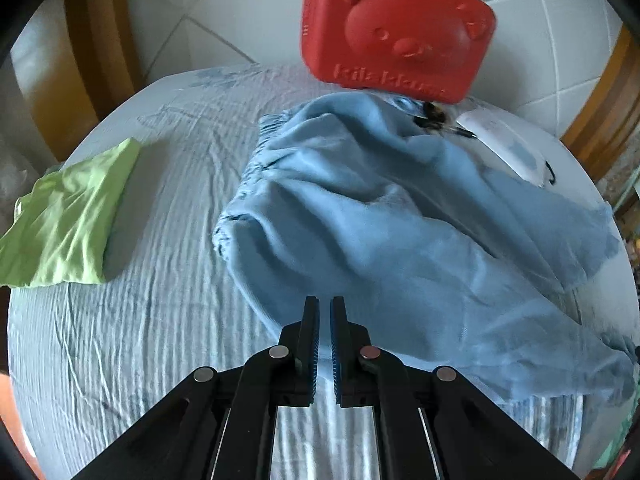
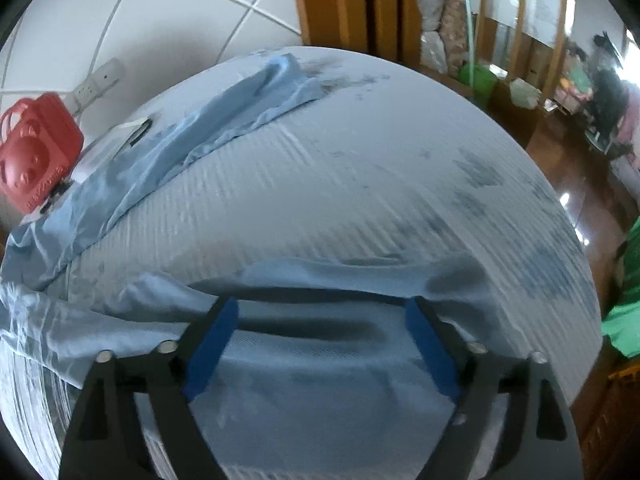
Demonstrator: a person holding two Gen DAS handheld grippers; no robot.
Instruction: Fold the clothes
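- Our left gripper hangs pressed nearly together, holding nothing, before the rumpled blue garment on the bed.
- Our right gripper is spread wide over the garment's edge.
- Grabbing one layer could skew the fold; the red case might snag cloth.

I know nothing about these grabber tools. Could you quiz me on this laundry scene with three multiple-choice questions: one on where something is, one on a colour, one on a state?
1. Where does the red bear-face case stand?
A. at the far edge of the table, by the tiled wall
B. on the green garment
C. on the floor

2. What colour is the folded garment lying apart?
A. red
B. light green
C. black

3. How does the right gripper stand?
A. shut on cloth
B. open
C. out of view

Answers: 1 A, it stands beyond the blue garment. 2 B, plainly lime-toned. 3 B, its blue pads stand wide apart over blue cloth.
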